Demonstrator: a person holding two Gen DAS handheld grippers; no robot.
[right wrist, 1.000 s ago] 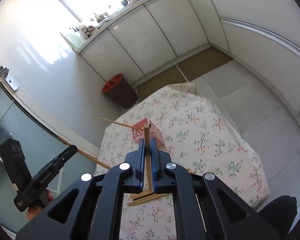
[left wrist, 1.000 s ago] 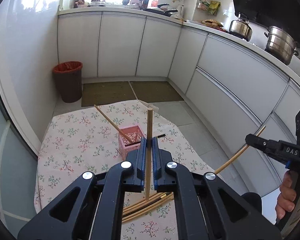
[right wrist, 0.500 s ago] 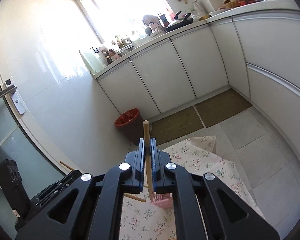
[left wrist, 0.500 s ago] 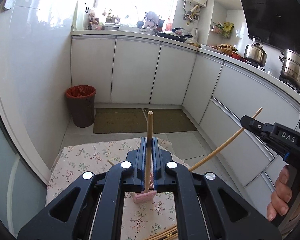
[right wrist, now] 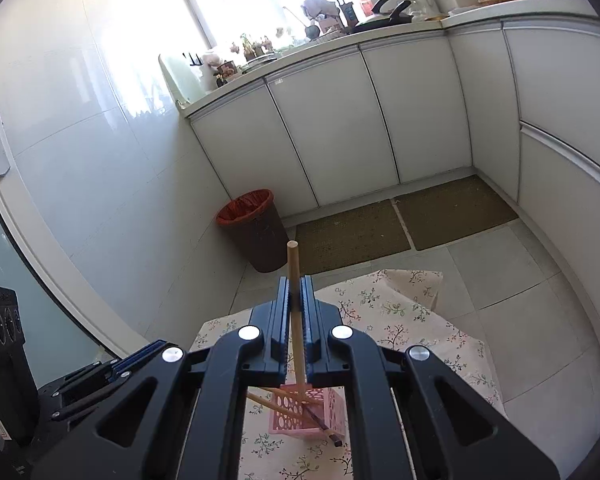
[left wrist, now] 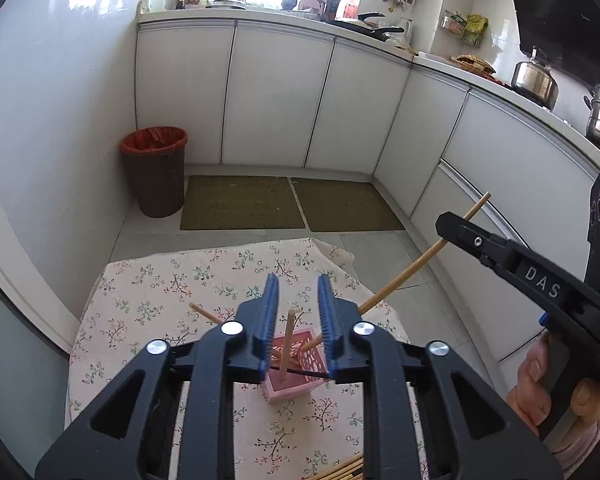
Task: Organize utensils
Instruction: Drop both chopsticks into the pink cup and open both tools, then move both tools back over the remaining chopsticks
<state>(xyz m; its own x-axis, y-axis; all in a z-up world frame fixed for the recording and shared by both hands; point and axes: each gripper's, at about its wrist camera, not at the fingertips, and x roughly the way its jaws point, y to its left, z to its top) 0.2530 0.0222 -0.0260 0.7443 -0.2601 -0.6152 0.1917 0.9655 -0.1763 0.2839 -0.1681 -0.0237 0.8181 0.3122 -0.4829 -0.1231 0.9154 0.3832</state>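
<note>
A small pink perforated basket (left wrist: 296,372) stands on the floral tablecloth (left wrist: 160,292); it also shows in the right wrist view (right wrist: 312,412). My left gripper (left wrist: 298,308) is open above it, and a wooden chopstick (left wrist: 287,344) stands in the basket between its jaws, untouched. Other chopsticks lean in the basket. My right gripper (right wrist: 296,304) is shut on a wooden chopstick (right wrist: 294,280), held upright over the basket. In the left wrist view that chopstick (left wrist: 420,258) slants down to the basket, with the right gripper (left wrist: 456,230) at right.
More loose chopsticks (left wrist: 340,470) lie on the cloth near the front edge. A brown bin with a red liner (left wrist: 156,172) stands on the floor by white cabinets (left wrist: 280,92). Two mats (left wrist: 292,204) lie beyond the table.
My left gripper has opened and let go of its chopstick, which now stands in the basket. Both grippers have tilted down over the basket. The right still holds its chopstick.
</note>
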